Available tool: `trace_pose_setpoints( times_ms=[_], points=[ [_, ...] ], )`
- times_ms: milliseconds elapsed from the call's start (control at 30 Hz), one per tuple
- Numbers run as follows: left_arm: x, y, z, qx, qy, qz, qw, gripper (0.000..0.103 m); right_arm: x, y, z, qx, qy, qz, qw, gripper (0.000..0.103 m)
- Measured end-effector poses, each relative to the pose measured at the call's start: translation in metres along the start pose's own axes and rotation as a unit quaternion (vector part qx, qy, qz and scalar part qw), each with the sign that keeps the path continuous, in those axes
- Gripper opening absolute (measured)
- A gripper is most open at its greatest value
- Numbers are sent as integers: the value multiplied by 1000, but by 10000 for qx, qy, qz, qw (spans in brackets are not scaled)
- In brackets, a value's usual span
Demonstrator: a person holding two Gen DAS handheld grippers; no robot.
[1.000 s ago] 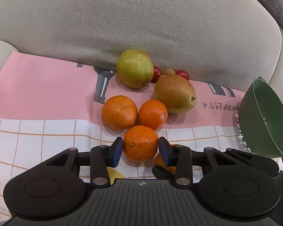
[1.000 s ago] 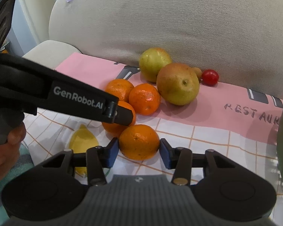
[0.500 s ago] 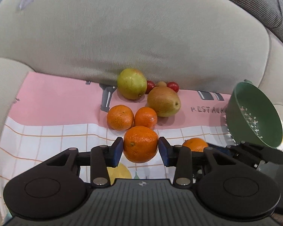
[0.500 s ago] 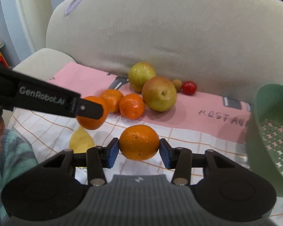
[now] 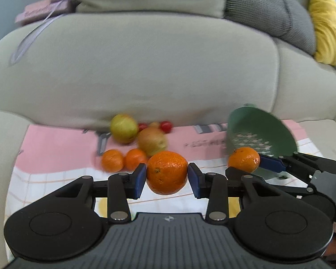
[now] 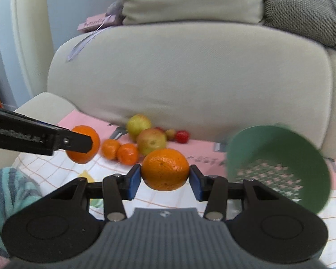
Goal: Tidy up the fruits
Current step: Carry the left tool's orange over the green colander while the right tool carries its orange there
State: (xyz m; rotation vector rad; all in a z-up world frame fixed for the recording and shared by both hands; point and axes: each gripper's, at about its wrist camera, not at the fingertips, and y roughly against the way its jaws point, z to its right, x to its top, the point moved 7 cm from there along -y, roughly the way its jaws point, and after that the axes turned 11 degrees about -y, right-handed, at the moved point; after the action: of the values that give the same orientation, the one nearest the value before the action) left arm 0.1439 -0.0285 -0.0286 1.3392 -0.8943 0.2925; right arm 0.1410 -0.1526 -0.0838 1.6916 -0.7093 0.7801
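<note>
— Two oranges are up off the cloth, one in each gripper. The left gripper (image 5: 167,177) has its blue pads pressed on both sides of an orange (image 5: 167,172), holding it clear of the checked cloth (image 5: 56,174).

— And the right one?

— Same grip. The right gripper (image 6: 165,180) is clamped on the second orange (image 6: 165,172), pads tight against its sides. From the left camera this second orange appears just in front of the green colander (image 5: 264,132), level with its lower rim.

— Where does the colander sit?

— On the right end of the cloth, tipped so its holed bottom faces the cameras, leaning near the sofa cushion (image 5: 145,67).

— What fruit lies on the cloth?

— Two small oranges (image 5: 123,162) side by side, touching. Just behind them a reddish-yellow apple (image 5: 152,141), and behind that a greenish apple (image 5: 124,128) against the cushion. Small red fruits (image 5: 165,126) sit beside the apples at the cushion's foot; blur hides what they are.

— Anything else?

— A striped teal sleeve (image 6: 9,192) at the lower left of the right camera's view, a grey pillow (image 5: 268,13) and a yellow pillow (image 5: 324,22) on the sofa back, and a pink box with ribbon (image 5: 42,11) on top.
</note>
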Motion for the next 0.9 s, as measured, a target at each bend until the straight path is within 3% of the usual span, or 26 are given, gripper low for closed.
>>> trace_pose_setpoints(
  times_ms=[333, 600, 900],
  points=[
    [46, -31, 74, -1043, -336, -19, 9940, 45, 16, 18, 89, -651, -213, -26, 9976, 44],
    [68, -74, 120, -1515, -580, -389, 9860, 45, 25, -17, 142, -770, -106, -783, 9939, 44],
    [61, -136, 133, -1577, -660, -1410, 9751, 45, 23, -65, 162, -644, 5, -1901, 9797, 44]
  ],
)
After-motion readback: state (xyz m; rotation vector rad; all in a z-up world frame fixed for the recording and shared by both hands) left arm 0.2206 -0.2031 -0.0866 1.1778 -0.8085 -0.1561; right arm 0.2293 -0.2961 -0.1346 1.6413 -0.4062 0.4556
